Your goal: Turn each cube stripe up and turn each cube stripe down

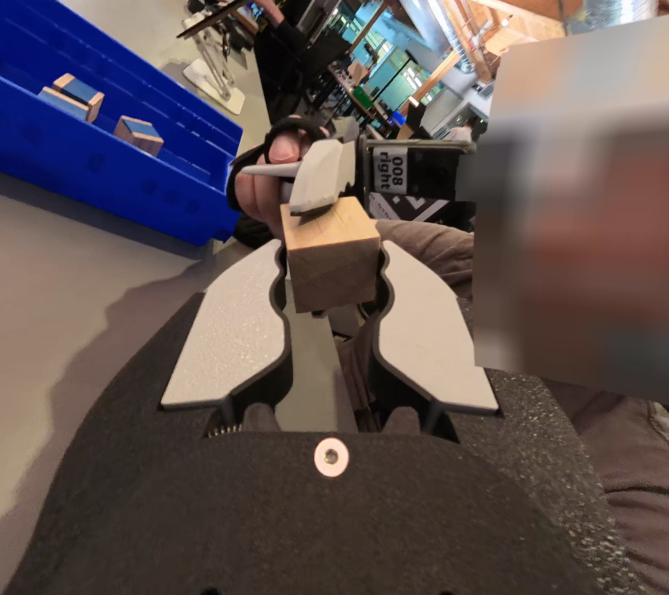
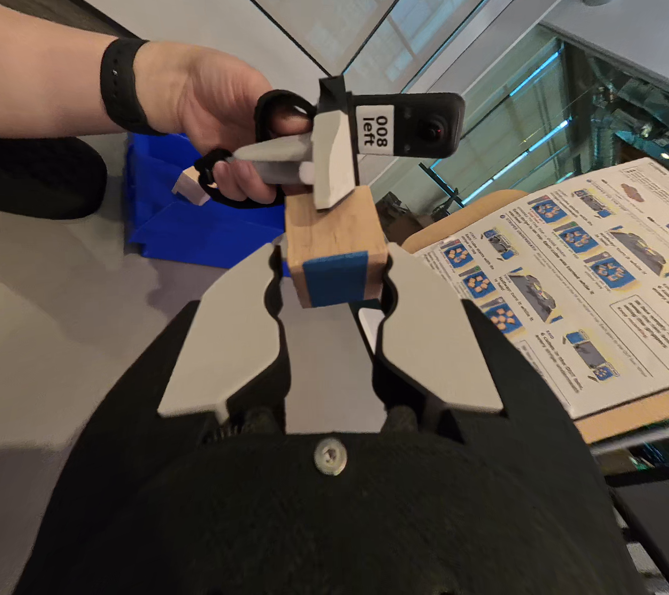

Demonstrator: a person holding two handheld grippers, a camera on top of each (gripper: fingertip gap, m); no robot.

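Note:
One wooden cube is held in the air between both grippers. In the left wrist view the cube shows only plain wood faces, and my left gripper is shut on its two sides. The right gripper clamps it from above and below. In the right wrist view the cube shows a blue stripe on the face toward the camera. My right gripper is shut on its sides, and the left gripper reaches in from above.
A blue bin stands on the grey table at left, with two striped cubes in it. The bin also shows in the right wrist view, behind the hand. An illustrated instruction sheet on a wooden board lies at right.

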